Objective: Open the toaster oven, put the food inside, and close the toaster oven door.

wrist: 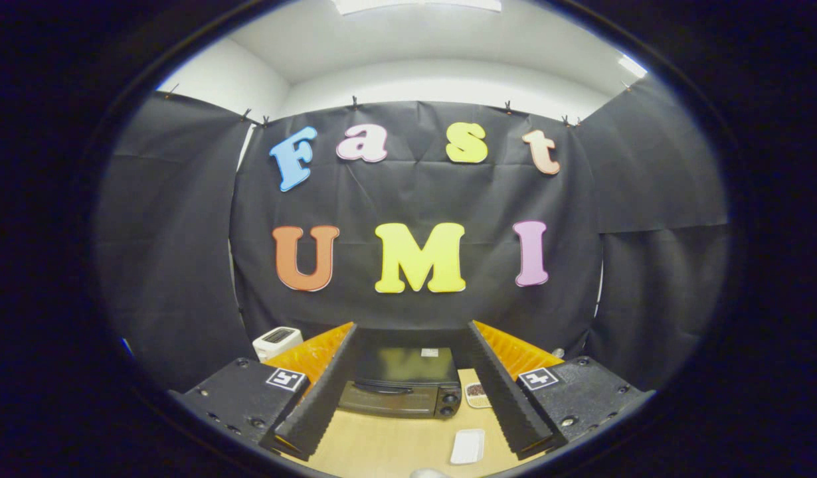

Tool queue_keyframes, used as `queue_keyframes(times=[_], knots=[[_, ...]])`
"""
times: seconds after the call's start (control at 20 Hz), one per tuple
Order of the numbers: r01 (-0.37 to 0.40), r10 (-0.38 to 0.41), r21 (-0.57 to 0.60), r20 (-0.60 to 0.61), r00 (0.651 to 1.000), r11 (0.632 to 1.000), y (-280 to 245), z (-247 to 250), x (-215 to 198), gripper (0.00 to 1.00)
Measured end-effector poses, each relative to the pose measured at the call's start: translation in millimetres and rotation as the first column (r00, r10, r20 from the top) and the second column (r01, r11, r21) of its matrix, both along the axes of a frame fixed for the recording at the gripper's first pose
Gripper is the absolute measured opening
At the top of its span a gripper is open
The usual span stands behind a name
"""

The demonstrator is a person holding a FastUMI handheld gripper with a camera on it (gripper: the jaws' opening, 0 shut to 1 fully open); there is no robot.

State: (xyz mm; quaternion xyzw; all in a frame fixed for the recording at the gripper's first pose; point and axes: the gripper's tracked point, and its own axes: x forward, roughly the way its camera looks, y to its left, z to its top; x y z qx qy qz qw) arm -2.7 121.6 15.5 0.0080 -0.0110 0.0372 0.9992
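Observation:
A black toaster oven (pixel 400 388) stands on the wooden table (pixel 388 445) with its door closed, its handle across the front and two knobs at its right side. It sits ahead of my gripper (pixel 412 332), seen between the two fingers. The gripper is open, its ribbed black fingers (pixel 329 392) spread wide with nothing between them. A small dish holding dark food (pixel 476 395) rests just right of the oven, beside the right finger. A white empty tray (pixel 467 446) lies on the table nearer to me, inside the right finger.
A white toaster-like appliance (pixel 277 342) stands at the back left, beyond the left finger. Black cloth walls close off the booth behind and at both sides of the table. A pale rounded object (pixel 427 473) shows at the table's near edge.

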Motion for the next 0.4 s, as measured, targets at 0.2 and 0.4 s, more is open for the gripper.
queue_keyframes(times=[0.2,0.4], knots=[[0.014,-0.014,-0.004,-0.013,1.000,1.000,-7,-5,-9,1.00],[0.023,-0.023,0.008,-0.009,1.000,1.000,-11,-4,-15,1.00]])
